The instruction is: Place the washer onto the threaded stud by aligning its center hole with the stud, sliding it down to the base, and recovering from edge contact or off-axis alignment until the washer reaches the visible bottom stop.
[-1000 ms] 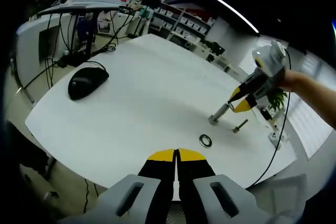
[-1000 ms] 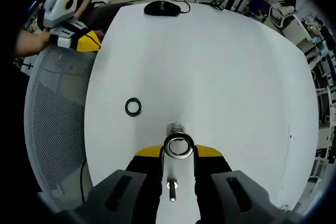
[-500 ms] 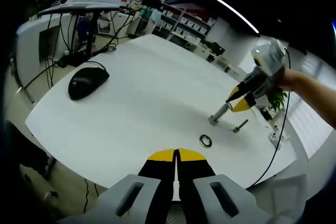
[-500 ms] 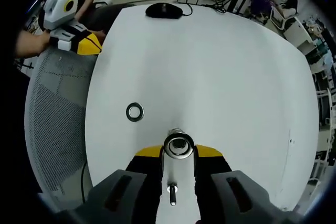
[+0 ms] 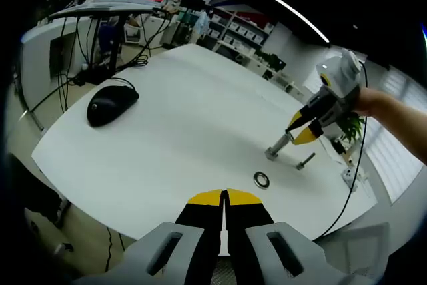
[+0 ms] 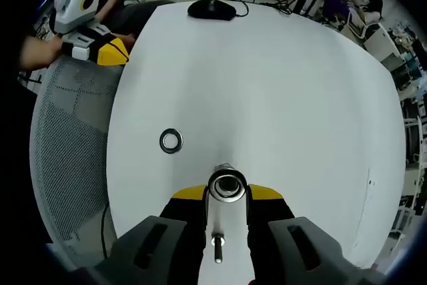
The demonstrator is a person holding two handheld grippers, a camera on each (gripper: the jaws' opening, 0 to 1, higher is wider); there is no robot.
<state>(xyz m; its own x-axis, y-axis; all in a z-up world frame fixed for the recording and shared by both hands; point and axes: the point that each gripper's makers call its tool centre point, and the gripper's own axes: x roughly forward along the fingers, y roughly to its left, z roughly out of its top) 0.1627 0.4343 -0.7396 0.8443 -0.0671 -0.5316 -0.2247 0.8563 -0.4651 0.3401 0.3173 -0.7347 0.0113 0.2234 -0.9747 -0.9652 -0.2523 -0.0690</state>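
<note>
The right gripper (image 6: 227, 195) grasps a washer (image 6: 227, 185) between its yellow-tipped fingers (image 6: 187, 195), directly over the top of the upright stud (image 5: 279, 145) on the white surface (image 6: 267, 85). A 2nd washer (image 6: 171, 141) lies flat on the surface nearby, and a loose bolt (image 5: 305, 160) lies beside the stud. The left gripper (image 5: 225, 197) hangs clenched with nothing in it near the surface edge. A mouse (image 5: 110, 105) sits well apart.

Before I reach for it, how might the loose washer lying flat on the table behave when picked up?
The loose washer lies flat on the smooth white table, so fingers would probably skid it. It looks metallic, likely stiff. Stood on edge, it could roll.
</note>
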